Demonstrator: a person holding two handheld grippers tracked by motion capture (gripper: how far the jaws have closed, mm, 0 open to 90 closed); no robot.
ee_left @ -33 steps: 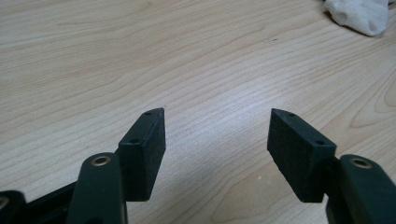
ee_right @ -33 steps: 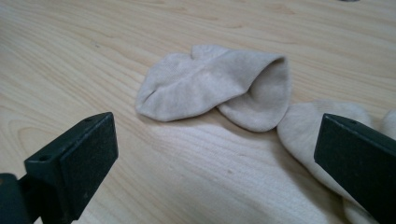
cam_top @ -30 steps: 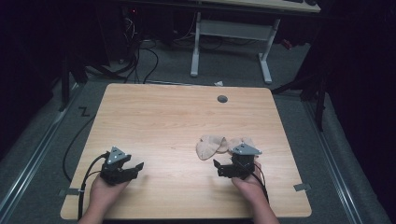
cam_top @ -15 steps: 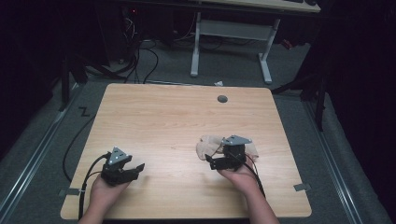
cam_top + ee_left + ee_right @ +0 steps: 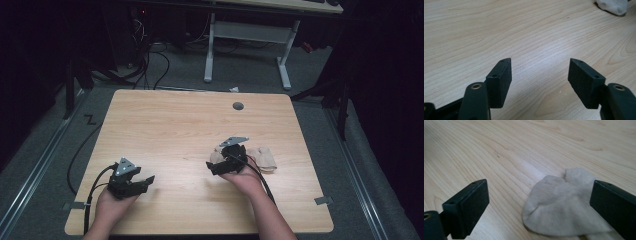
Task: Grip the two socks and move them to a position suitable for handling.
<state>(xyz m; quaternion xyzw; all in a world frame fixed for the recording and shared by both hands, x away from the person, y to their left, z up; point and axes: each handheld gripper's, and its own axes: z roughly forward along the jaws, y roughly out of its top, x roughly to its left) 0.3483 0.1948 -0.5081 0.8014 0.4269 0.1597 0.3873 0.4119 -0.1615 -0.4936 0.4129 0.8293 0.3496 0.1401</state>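
Right gripper point(image 5: 216, 167): jaws wide apart, grasping nothing, has moved left over the beige sock point(image 5: 564, 205) | sock lies flat on table point(image 5: 175, 125), near right edge | left gripper point(image 5: 148, 180): released, idle | pick-up seems next

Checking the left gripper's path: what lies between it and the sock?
Only bare wooden table between the left gripper and the sock, as the high view shows.

Black grippers point(image 5: 131, 182), black cables, grey plates

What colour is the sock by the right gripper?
Cream, plain, with no pattern; the sock shows best in the right gripper view.
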